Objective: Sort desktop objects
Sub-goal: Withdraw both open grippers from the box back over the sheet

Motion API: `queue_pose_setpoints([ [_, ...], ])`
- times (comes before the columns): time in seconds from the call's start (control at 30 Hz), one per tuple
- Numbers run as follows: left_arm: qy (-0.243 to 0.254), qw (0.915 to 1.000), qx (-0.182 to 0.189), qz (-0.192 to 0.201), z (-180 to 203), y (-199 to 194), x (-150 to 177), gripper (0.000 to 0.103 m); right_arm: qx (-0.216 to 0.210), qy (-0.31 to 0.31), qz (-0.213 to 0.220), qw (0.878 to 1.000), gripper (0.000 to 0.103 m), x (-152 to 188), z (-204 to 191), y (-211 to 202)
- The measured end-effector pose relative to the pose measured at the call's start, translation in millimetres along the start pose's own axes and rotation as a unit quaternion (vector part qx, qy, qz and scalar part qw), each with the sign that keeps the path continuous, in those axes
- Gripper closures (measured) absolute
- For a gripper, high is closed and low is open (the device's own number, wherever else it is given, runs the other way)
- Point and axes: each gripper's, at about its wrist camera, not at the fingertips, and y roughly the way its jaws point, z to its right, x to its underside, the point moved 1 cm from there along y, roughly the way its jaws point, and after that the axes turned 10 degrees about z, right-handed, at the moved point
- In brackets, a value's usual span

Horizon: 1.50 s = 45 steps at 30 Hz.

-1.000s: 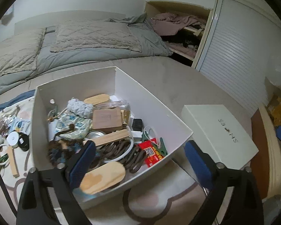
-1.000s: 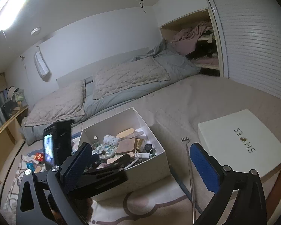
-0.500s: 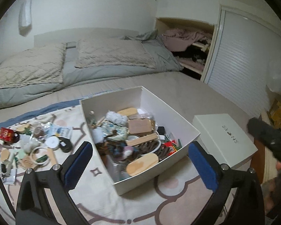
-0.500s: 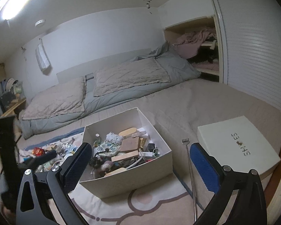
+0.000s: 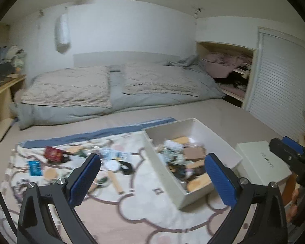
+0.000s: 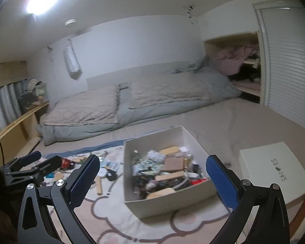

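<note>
Only the left wrist view shows the small red box (image 5: 53,154) and blue card (image 5: 34,168) left of its jaws, on the patterned cloth (image 5: 132,203) strewn with clutter. The left gripper (image 5: 152,180) and right gripper (image 6: 153,181) both hang released, holding nothing. The white cardboard box (image 6: 191,142) of wooden and fabric oddments lies between the right jaws, its long axis running away from them, and only this view reads "SHOES" on the flat matte lid (image 6: 274,168) right of them.

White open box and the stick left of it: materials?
White open box: looks like matte cardboard, with thin straight walls and no gloss. Stick: probably bare wood, pale tan and unpainted; too blurred to see grain.
</note>
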Motion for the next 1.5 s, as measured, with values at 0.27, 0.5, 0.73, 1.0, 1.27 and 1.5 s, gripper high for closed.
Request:
queue_pose_setpoints([
  [0.27, -0.003, 0.9985, -0.050, 0.023, -46.6, -28.3, -11.3, 0.000, -0.046, -0.009, -0.013, 0.999, 0.000, -0.5, -45.3, 6.3],
  [0.5, 0.001, 0.9961, -0.074, 0.048, -75.0, -61.6, -18.7, 0.000, -0.072, -0.027, -0.018, 0.997, 0.000, -0.2, -80.3, 3.1],
  [0.73, 0.005, 0.9942, -0.091, 0.058, -102.3, -85.4, -18.2, 0.000, -0.105, -0.024, -0.027, 0.994, 0.000, -1.0, -109.4, 0.6],
  [1.0, -0.003, 0.9909, -0.122, 0.057, -139.3, -101.4, -9.8, 0.000, -0.128, -0.038, -0.029, 0.991, 0.000, 2.4, -139.1, -1.5],
  [1.27, 0.016, 0.9851, -0.166, 0.043, -175.7, -101.2, 0.7, 0.000, -0.148, -0.043, -0.052, 0.987, 0.000, 16.4, -161.9, 10.2],
  [1.5, -0.005, 0.9842, -0.175, 0.027, -211.5, -100.6, 16.7, 0.000, -0.155, -0.053, -0.073, 0.984, 0.000, 30.3, -176.8, 22.4],
])
